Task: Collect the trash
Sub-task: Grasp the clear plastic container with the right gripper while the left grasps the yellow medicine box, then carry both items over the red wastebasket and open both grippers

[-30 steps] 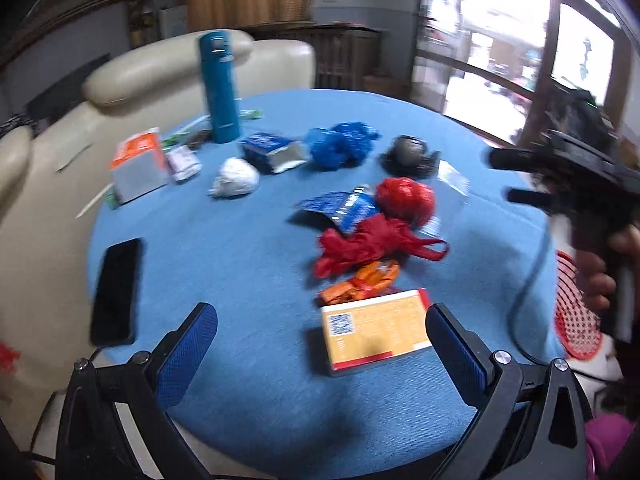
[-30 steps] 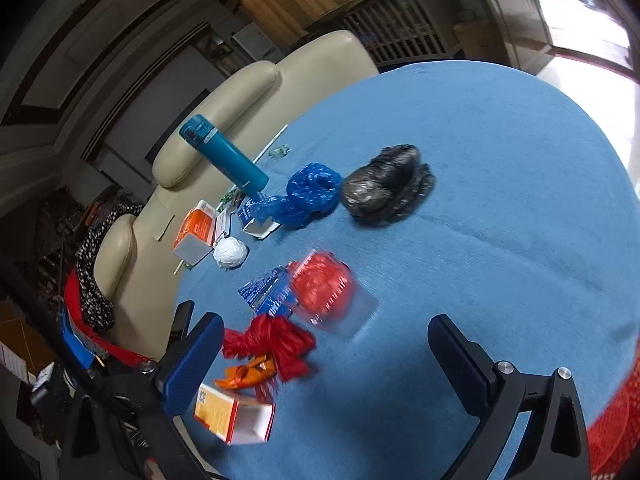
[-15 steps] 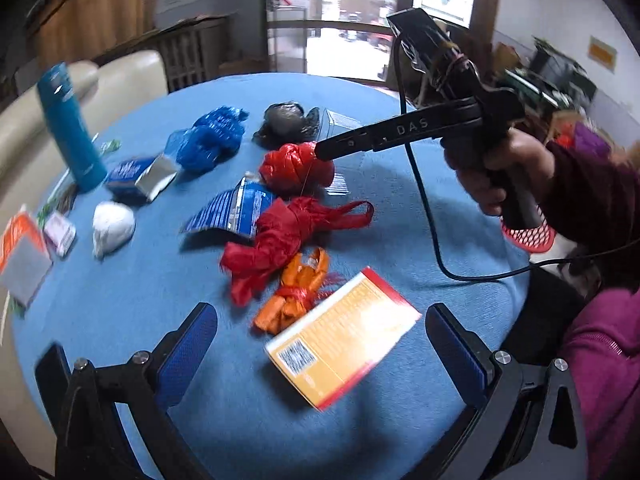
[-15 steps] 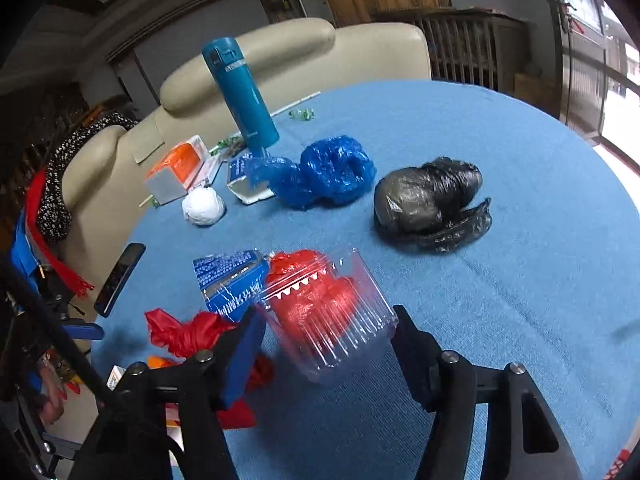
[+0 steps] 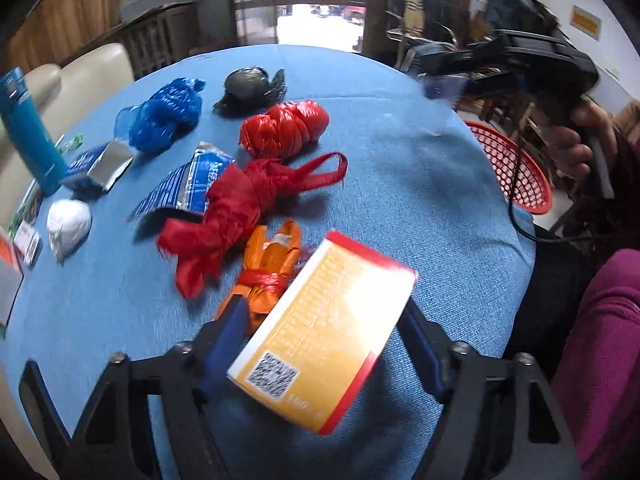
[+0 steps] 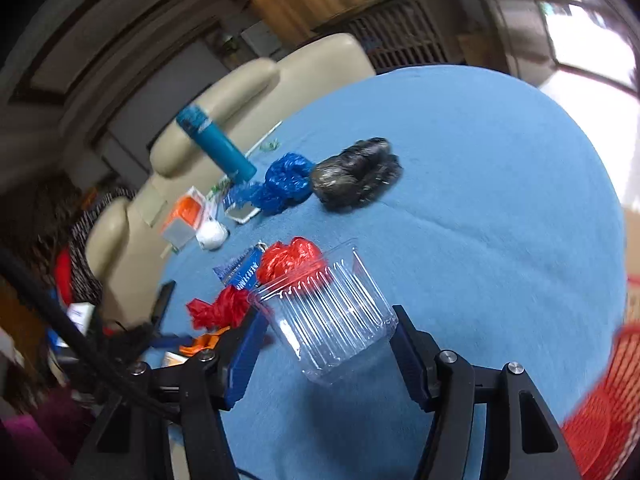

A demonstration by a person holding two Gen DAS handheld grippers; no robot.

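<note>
An orange-yellow box (image 5: 328,328) with red edges sits tilted between the blue pads of my left gripper (image 5: 322,312). The jaws are closing and both pads touch its sides. My right gripper (image 6: 328,320) is shut on a clear ribbed plastic container (image 6: 320,292) and holds it above the blue tablecloth (image 6: 500,208). In the left wrist view the right gripper (image 5: 444,80) shows blurred at the upper right, in a person's hand (image 5: 572,148), over the table's edge near a red mesh basket (image 5: 508,164).
On the cloth lie a red bag bundle (image 5: 284,128), a red net bag (image 5: 240,208), an orange bag (image 5: 268,268), a blue foil packet (image 5: 188,188), a blue bag (image 5: 164,116), a black bag (image 5: 248,88) and a white wad (image 5: 68,220). A teal bottle (image 5: 28,128) stands far left.
My left gripper dropped over the box, rolled, and narrowed its jaws onto it. My right gripper shut on the clear container, lifted it off the red bundle and swung toward the basket side.
</note>
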